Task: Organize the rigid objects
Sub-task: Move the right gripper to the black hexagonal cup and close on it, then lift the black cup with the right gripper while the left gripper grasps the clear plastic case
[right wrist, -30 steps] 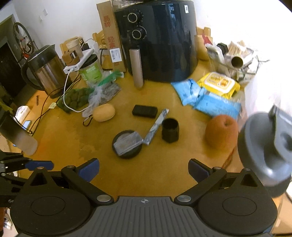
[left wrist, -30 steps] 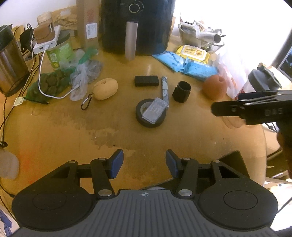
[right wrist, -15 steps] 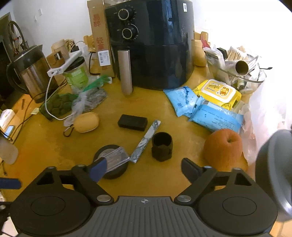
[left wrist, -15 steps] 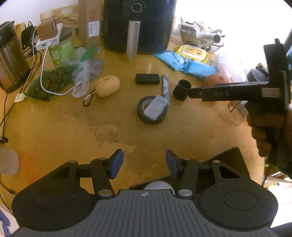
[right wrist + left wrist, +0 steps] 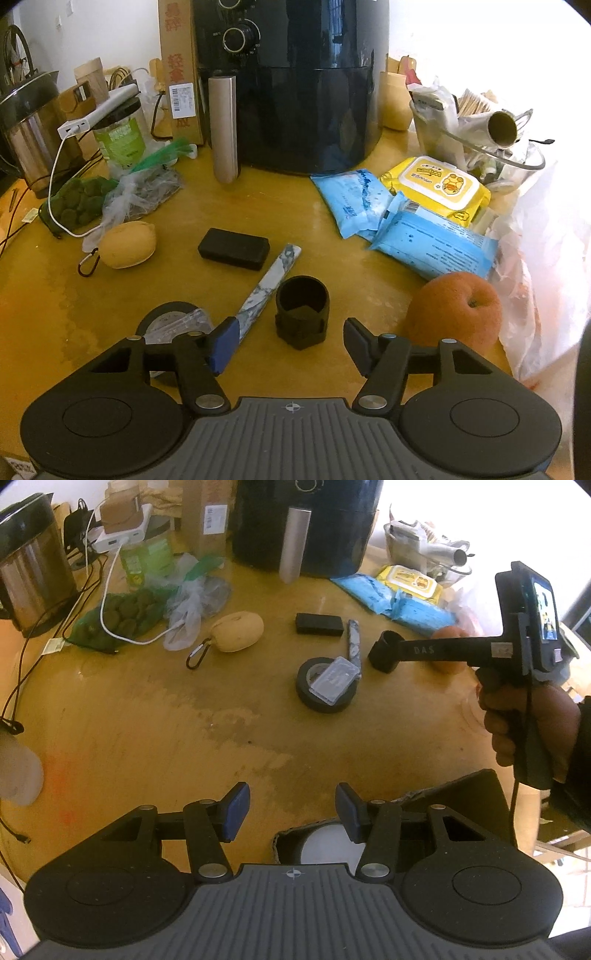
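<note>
A black cylindrical holder stands upright on the yellow table. My right gripper reaches down at it, jaws closing; the holder's base sits just ahead, between the fingers, and the pads do not touch it. In the left wrist view the right gripper's finger ends at the holder. Nearby lie a marbled strip, a black box and a black tape roll with a clear plastic case on it. My left gripper hangs open and empty over the table's near edge.
An orange fruit sits right of the holder, a yellow pouch with a carabiner to the left. At the back stand a black air fryer, a kettle, wipes packs and a glass bowl. An open cardboard box lies under my left gripper.
My right gripper has come down and forward to the black holder, and its jaws have narrowed. The left gripper has stayed where it was.
</note>
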Motion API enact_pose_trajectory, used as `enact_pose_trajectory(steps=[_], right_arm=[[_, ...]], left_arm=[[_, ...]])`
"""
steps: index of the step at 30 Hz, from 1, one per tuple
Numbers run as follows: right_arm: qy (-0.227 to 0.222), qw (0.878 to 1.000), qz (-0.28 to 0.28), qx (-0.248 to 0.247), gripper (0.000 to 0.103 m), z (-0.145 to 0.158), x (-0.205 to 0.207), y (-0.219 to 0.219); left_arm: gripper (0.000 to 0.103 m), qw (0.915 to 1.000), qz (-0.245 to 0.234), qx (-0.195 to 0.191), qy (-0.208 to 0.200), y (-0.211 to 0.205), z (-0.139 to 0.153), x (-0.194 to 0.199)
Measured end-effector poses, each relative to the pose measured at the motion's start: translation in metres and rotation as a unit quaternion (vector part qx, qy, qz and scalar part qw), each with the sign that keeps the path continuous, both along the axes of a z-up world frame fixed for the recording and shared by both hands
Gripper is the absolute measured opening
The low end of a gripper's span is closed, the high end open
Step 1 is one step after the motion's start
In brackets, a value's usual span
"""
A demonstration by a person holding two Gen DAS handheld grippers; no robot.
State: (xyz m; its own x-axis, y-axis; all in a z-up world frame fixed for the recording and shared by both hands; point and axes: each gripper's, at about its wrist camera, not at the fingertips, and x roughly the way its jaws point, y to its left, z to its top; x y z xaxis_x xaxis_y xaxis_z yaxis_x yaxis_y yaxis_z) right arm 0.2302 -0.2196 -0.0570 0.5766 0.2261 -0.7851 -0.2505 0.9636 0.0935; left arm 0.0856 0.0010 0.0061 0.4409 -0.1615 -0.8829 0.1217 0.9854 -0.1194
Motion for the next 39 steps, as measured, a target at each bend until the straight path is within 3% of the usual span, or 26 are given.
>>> enact_pose_trajectory(steps=[11, 17, 19, 21, 39], right_arm=[[-0.004, 1.0, -0.012, -0.006, 0.06, -0.009, 0.021, 0.007], [0.004, 1.0, -0.016, -0.009, 0.052, -0.019, 0.032, 0.006], [0.006, 1.0, -0.013, -0.012, 0.041, -0.021, 0.035, 0.007], [0.011, 1.0, -0.011, -0.013, 0.04, -0.022, 0.037, 0.007], [0.008, 0.999, 0.006, 0.034, 0.04, 0.035, -0.023, -0.021]], left_arm=[[0.05, 1.0, 0.002, 0.004, -0.001, 0.002, 0.003, -0.002], [0.05, 1.0, 0.007, 0.005, 0.0, 0.006, 0.004, -0.003], [0.05, 1.0, 0.008, 0.005, 0.002, 0.008, 0.004, -0.002], [0.05, 1.0, 0.006, 0.005, 0.0, 0.008, 0.004, -0.002], [0.05, 0.9993, -0.031, 0.004, -0.02, -0.009, 0.003, 0.023]])
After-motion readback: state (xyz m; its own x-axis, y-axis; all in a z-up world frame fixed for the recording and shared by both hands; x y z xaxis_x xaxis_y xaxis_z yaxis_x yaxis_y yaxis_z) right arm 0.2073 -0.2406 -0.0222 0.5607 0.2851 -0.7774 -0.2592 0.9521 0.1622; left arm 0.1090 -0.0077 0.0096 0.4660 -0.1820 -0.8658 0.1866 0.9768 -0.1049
